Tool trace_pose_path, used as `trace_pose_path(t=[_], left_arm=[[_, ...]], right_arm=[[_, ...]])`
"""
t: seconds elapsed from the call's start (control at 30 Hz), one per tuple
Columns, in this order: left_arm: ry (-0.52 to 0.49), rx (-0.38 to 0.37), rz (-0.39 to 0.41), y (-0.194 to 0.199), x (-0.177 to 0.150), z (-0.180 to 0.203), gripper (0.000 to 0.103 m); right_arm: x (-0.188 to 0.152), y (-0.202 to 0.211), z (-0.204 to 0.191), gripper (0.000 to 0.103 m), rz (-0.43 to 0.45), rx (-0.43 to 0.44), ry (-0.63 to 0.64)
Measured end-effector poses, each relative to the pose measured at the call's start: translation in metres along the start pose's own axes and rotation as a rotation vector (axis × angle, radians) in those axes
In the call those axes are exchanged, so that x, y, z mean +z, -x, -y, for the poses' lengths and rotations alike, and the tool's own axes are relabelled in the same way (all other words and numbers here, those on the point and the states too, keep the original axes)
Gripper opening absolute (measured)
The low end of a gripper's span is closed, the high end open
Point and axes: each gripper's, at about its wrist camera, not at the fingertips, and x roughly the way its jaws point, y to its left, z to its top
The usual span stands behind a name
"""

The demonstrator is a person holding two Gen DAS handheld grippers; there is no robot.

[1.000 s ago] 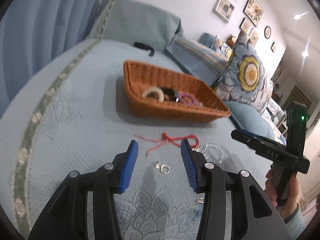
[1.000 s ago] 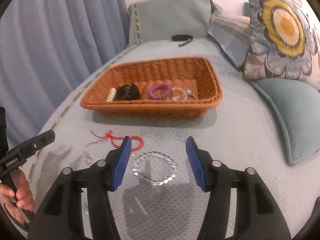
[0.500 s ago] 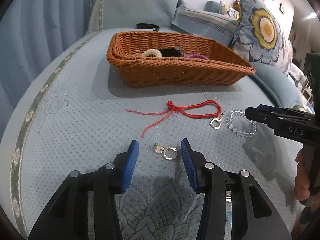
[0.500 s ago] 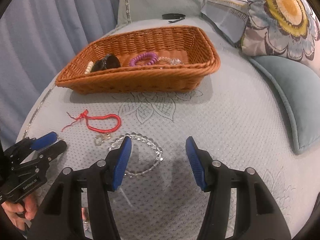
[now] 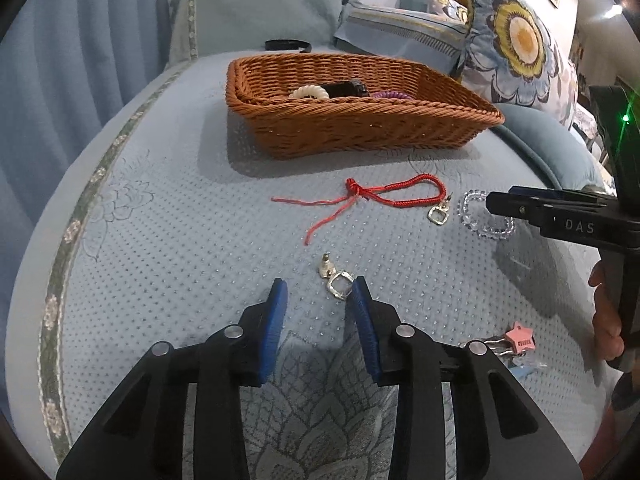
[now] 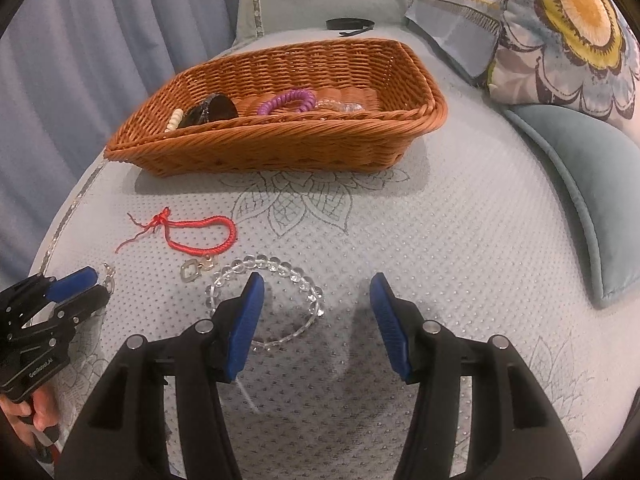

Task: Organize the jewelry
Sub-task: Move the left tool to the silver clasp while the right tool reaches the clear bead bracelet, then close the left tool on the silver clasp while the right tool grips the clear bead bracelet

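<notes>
A small silver earring lies on the blue bedspread just ahead of my left gripper. Its ring lies against the right fingertip; the jaws are closing and the pads do not press on it. My right gripper stands open low over a clear bead bracelet, with the left finger over the bracelet's near side. A red cord bracelet and a second silver earring lie between the grippers and the wicker basket. The basket holds a cream bracelet, a black item and a purple coil bracelet.
A pink star charm with other small bits lies at the near right. Flowered cushion and teal cushion bound the right side. A black band lies beyond the basket. Blue curtains hang on the left, past the bed's trimmed edge.
My left gripper has come down towards the earring, its view has levelled and its jaws have narrowed. My right gripper has dropped over the clear bead bracelet.
</notes>
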Motion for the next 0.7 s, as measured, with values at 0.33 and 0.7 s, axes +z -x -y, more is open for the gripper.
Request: trace_pose_path(t=[0.33, 0.7], left_arm=[[-0.013, 0.02, 0.017, -0.004, -0.001, 0.011, 0.041], [-0.013, 0.026, 0.041, -0.003, 0.001, 0.01, 0.014]], right_arm=[[0.001, -0.01, -0.013, 0.049, 0.001, -0.051, 0.078], [-0.005, -0.005, -0.042, 0.006, 0.023, -0.054, 0.196]])
